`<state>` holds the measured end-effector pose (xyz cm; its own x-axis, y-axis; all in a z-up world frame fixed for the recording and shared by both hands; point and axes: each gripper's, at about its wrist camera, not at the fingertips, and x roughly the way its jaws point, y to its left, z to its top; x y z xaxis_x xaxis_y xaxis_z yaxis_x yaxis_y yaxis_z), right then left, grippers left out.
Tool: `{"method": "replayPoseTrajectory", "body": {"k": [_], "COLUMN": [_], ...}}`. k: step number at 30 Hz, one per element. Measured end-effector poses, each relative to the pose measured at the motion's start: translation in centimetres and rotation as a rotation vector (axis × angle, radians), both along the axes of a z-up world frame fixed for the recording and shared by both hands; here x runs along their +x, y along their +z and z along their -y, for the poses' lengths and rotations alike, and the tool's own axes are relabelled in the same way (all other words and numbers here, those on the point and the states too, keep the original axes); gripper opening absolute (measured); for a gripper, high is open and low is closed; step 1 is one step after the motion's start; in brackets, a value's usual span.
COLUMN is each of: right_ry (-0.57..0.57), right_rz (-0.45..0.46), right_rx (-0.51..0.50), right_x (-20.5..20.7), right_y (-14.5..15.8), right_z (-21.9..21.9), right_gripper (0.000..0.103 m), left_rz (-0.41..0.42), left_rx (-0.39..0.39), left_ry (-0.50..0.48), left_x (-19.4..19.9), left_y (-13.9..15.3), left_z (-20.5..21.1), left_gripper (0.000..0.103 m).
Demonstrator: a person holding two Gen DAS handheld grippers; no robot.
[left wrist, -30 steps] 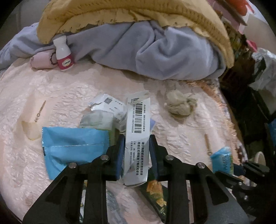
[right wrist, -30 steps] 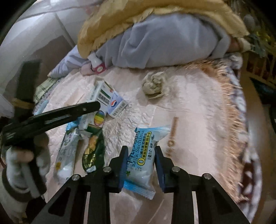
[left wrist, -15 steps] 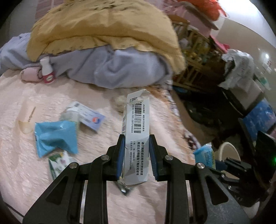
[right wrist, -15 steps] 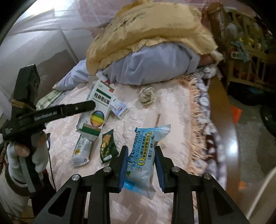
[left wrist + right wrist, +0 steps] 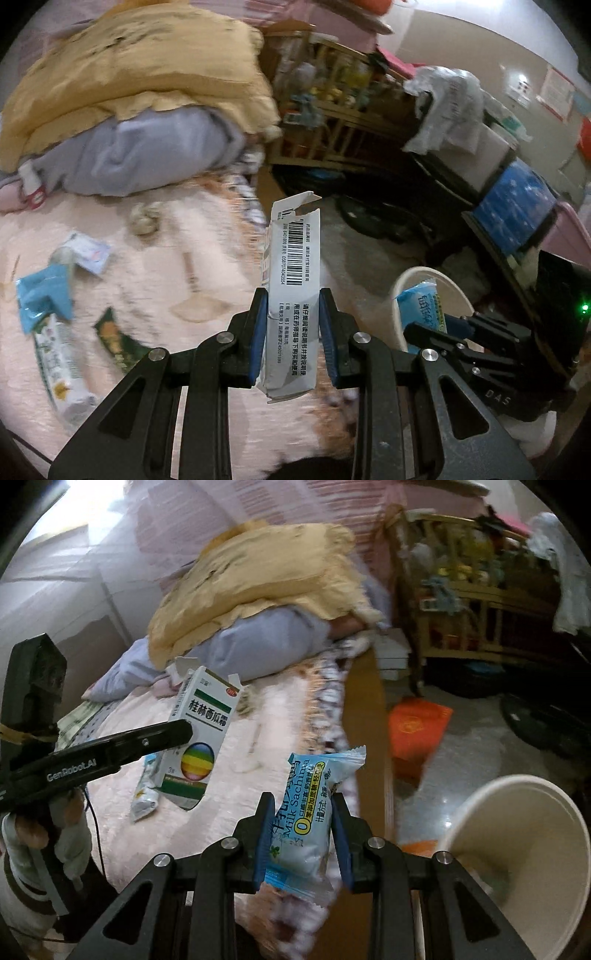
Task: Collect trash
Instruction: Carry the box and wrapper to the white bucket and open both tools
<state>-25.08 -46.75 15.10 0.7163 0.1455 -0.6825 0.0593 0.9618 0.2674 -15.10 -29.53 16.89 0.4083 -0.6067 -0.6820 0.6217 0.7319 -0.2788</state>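
Right wrist view: your right claw (image 5: 303, 834) pinches the slick blue Milk Sachima wrapper (image 5: 308, 812), your left claw (image 5: 291, 332) the torn white medicine box (image 5: 290, 295); release early and either misses the cream round bin (image 5: 517, 849).

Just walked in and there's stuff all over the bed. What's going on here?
A person is clearing trash off the bed with a gripper in each hand. The left gripper is shut on a white medicine box; the right gripper is shut on a blue snack packet. Both hang near a white bin beside the bed. Several wrappers remain on the bedspread.
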Motion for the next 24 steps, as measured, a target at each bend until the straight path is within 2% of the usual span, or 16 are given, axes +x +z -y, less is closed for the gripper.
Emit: {"method": "replayPoseTrajectory", "body": {"k": [14, 24], "right_ry": [-0.213, -0.301], "right_rz": [-0.028, -0.068], "right_rx": [-0.016, -0.005], "right_x": [-7.4, -9.5], "right_y": [-0.7, -2.4], "right_z": [8.4, 12.1], "right_gripper": [0.029, 0.029], "left_rz": [-0.036, -0.114], "left_rx": [-0.004, -0.001], "left_ry": [-0.182, -0.255], "left_x": [-5.4, -7.0], "left_y": [-0.5, -2.9], "left_z": [9.8, 15.0], "left_gripper": [0.024, 0.024]}}
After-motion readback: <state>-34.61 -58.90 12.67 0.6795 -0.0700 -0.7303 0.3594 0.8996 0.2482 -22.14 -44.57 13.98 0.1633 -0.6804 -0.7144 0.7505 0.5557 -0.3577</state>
